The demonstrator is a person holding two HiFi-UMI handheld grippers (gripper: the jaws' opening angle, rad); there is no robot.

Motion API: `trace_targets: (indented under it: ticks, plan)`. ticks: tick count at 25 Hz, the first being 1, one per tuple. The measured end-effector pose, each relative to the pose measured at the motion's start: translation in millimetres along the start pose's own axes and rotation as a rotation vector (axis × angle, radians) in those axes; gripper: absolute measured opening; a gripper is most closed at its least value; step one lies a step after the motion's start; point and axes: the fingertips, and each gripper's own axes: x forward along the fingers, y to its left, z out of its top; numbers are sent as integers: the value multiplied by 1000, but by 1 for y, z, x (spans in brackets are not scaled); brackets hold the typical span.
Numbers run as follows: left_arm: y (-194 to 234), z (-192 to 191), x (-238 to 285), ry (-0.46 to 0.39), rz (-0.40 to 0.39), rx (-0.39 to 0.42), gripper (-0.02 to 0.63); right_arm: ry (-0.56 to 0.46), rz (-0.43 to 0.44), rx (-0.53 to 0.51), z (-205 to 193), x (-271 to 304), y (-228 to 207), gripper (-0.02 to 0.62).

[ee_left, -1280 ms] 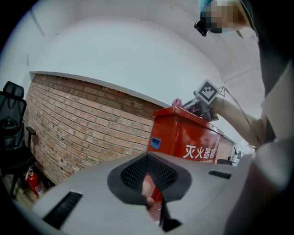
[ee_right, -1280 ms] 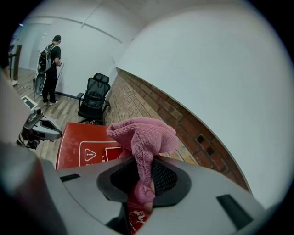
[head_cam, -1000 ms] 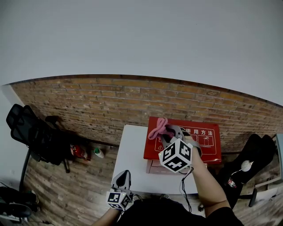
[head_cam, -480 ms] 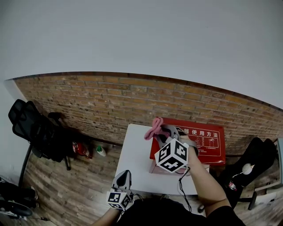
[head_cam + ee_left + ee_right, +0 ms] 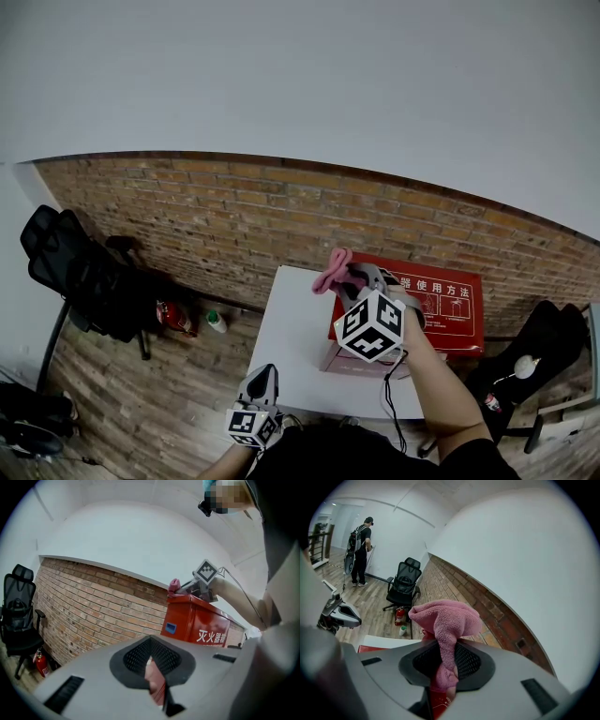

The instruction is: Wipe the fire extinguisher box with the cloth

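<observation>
The red fire extinguisher box [image 5: 431,305] lies on a white table [image 5: 291,347] against the brick wall. My right gripper [image 5: 349,278] is shut on a pink cloth [image 5: 332,269], held at the box's top left far corner. In the right gripper view the cloth [image 5: 445,620] bunches up out of the jaws, with the red box [image 5: 370,648] just below. My left gripper [image 5: 263,379] hangs low at the table's near edge, shut, with nothing in it. From the left gripper view the box [image 5: 197,623] stands ahead, with the cloth [image 5: 174,584] on its top edge.
A brick wall [image 5: 187,216] runs behind the table. A black office chair [image 5: 56,262], a small red extinguisher [image 5: 173,319] and a bottle [image 5: 216,322] stand on the floor to the left. Another dark chair [image 5: 553,342] sits at the right. A person [image 5: 361,550] stands far off.
My right gripper has carried the cloth leftward across the box top to its left corner. The left gripper has stayed where it was.
</observation>
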Motion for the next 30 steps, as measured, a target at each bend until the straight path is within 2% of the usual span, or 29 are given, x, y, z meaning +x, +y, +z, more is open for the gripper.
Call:
trace_targets:
  ticks: [16,30]
  plan:
    - [6,10,1,-27,26,-5,17,20,-51,37,-2,31,-40,84]
    - [-8,12,10,-22,6,9,17,28,-66,79,-30,14,-51,84]
